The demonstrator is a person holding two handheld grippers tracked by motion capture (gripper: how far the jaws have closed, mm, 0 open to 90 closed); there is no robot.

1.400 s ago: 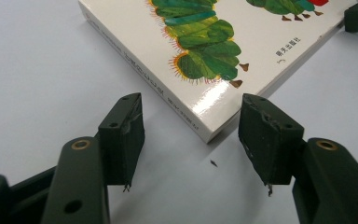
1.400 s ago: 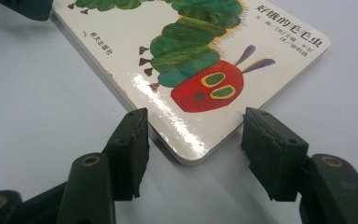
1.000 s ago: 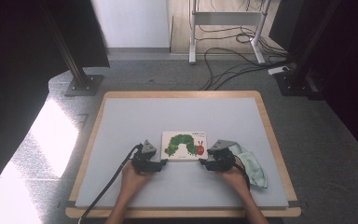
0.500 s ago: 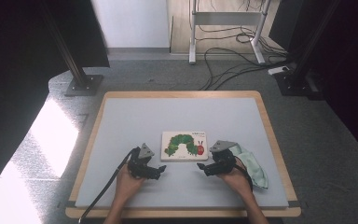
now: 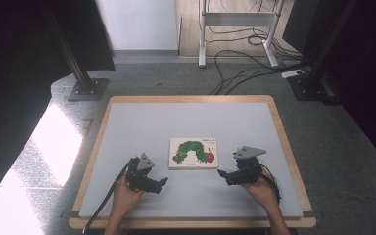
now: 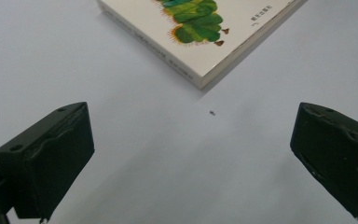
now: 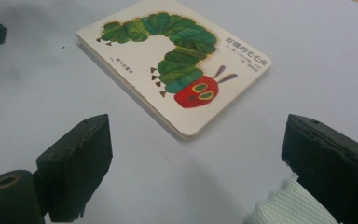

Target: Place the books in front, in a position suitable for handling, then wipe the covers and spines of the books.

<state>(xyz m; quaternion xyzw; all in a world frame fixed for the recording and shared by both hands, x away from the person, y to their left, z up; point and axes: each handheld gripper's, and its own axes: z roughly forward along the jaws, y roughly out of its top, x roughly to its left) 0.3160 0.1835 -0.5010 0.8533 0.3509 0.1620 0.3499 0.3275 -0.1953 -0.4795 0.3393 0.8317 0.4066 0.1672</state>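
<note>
We see the white board book with a green caterpillar on its cover (image 5: 193,152) lying flat and closed near the middle of the pale grey table mat (image 5: 142,122). It is free on both sides, probably because it was just set down. The left gripper (image 5: 160,182) and the right gripper (image 5: 223,174) wait near its corners, apart from it; their jaws have just been opening and hold nothing. A striped green cloth (image 7: 284,205) lies by the right gripper; nothing blocks the book.

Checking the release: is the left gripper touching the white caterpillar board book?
Apart. In the left gripper view, bare grey table separates the open left gripper from the white caterpillar board book.
</note>
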